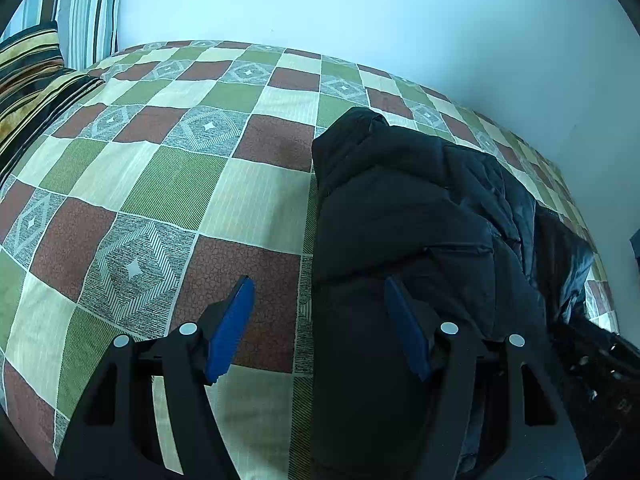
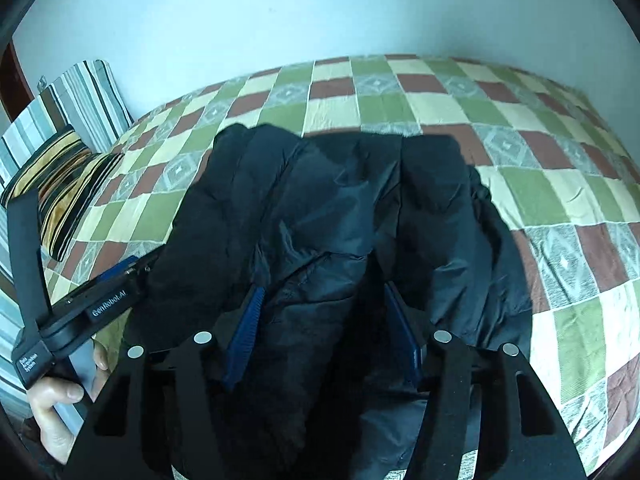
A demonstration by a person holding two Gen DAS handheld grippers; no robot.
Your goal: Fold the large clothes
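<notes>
While the jacket (image 2: 340,216) bunches between them, right gripper (image 2: 324,332) pads perhaps touch.

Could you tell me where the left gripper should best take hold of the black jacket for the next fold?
Probably the black puffer jacket along its long left edge, approached from the bare checked bedspread side. That edge lies straight and raised, and the left gripper already straddles it with open fingers.

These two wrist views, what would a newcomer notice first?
A bulky black puffer jacket heaped on the checked green, cream and brown bedspread. The right gripper straddles its folds; the left gripper stands open over its left edge. Striped pillows sit at the far left.
</notes>
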